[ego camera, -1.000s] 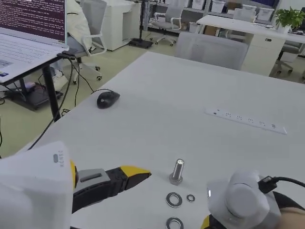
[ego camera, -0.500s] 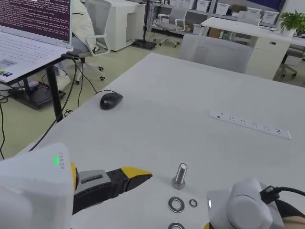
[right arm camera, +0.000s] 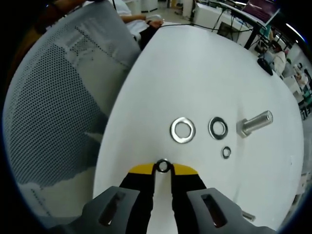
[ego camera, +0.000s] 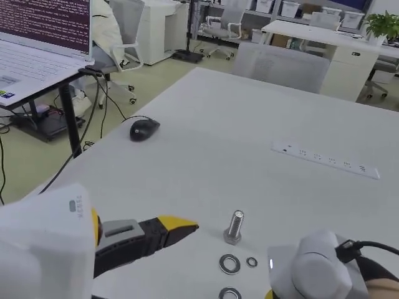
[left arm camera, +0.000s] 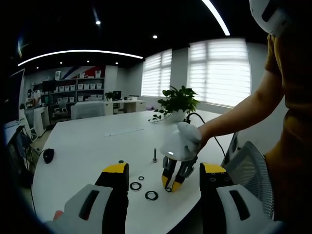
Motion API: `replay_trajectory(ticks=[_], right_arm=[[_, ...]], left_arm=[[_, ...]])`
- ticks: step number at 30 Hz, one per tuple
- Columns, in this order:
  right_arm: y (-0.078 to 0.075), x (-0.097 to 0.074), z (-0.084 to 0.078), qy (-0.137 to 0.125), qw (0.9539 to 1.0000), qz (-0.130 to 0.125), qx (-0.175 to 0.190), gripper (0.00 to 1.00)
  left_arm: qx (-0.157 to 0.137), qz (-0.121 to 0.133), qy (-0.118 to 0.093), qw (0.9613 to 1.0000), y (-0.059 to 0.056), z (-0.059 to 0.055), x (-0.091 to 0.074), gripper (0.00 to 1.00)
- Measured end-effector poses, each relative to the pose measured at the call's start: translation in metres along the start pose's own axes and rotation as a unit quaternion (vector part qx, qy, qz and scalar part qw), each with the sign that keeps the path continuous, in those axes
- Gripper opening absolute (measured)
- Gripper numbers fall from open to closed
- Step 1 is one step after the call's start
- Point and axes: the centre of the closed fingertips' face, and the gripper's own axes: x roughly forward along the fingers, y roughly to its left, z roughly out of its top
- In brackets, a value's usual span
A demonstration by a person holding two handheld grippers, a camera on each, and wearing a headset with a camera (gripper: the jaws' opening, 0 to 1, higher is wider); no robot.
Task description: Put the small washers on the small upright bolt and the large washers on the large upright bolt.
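Small washer (right arm camera: pixel 163 166) pinched edge-on at the tips of the right gripper (right arm camera: pixel 163 169), jaws pressed in on its rim. Ahead of those jaws, flat on the tabletop (right arm camera: pixel 195 63): two large washers (right arm camera: pixel 183 130) side by side, a second small washer (right arm camera: pixel 226 152) just beside them, and beyond these the upright bolt (right arm camera: pixel 254 123), bare of washers. Left gripper (ego camera: pixel 184 226) with jaws spread and empty, bolt near and ahead of the tips.

Against a second ago: bolt and loose washers unshifted relative to one another, left gripper in the same hover, right gripper low as before; slight drift of the scene owed to the headset. Judged meaning for the task: one washer in hand, not yet carried over the bolt, nothing threaded.

Surface plain white and matte, bearing also a mouse (ego camera: pixel 143 129) and a power strip (ego camera: pixel 324 161), both well beyond the jaws. Room an open office: desks, chairs, a laptop (ego camera: pixel 37 37), a potted plant (ego camera: pixel 380 22).
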Motion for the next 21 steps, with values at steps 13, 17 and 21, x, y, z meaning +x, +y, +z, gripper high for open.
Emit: replay_trajectory(ticks=[13,17,21], right_arm=[[-0.017,-0.024,-0.015,-0.005,0.9995,-0.017,0.027,0.12],[-0.034,-0.045,-0.033,0.002,0.9983,-0.037,0.045,0.12],[-0.051,-0.065,-0.053,0.013,0.9960,-0.062,0.063,0.12]], left_arm=[[0.001,-0.003,0.004,1.0000,-0.002,-0.001,0.002,0.58],[-0.001,-0.005,0.005,1.0000,-0.003,-0.002,0.004,0.58],[-0.001,-0.009,0.007,0.9999,-0.005,-0.004,0.007,0.58]])
